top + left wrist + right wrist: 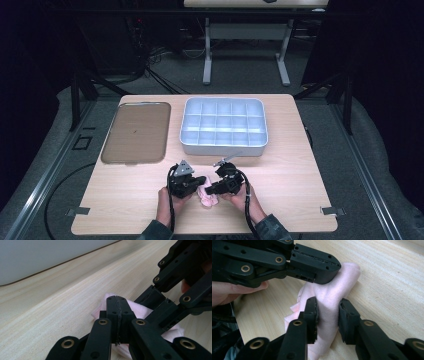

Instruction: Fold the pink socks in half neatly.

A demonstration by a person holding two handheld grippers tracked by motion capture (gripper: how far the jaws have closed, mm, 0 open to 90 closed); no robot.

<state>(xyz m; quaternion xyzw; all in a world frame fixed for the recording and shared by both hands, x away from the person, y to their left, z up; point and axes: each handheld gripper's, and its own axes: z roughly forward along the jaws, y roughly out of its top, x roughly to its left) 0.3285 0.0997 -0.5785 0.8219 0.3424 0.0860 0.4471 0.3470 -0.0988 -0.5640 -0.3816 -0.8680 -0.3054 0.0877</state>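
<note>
A small pink cloth point(207, 196) lies bunched on the wooden table near its front edge, between my two grippers. My left gripper point(199, 181) comes in from the left; in the left gripper view its jaws point(116, 298) are pressed together at the cloth's point(141, 308) upper fold. My right gripper point(211, 189) meets it from the right. The right gripper view shows its jaws point(328, 306) squeezing a roll of the cloth point(332, 292) between them, with the left gripper point(334, 265) pinching the fold just beyond.
A white compartment tray point(222, 149) stands behind the grippers at the table's far middle; its wall point(37, 257) rises close by. A flat brown tray point(136, 131) lies at the far left. A person's hands hold both grippers.
</note>
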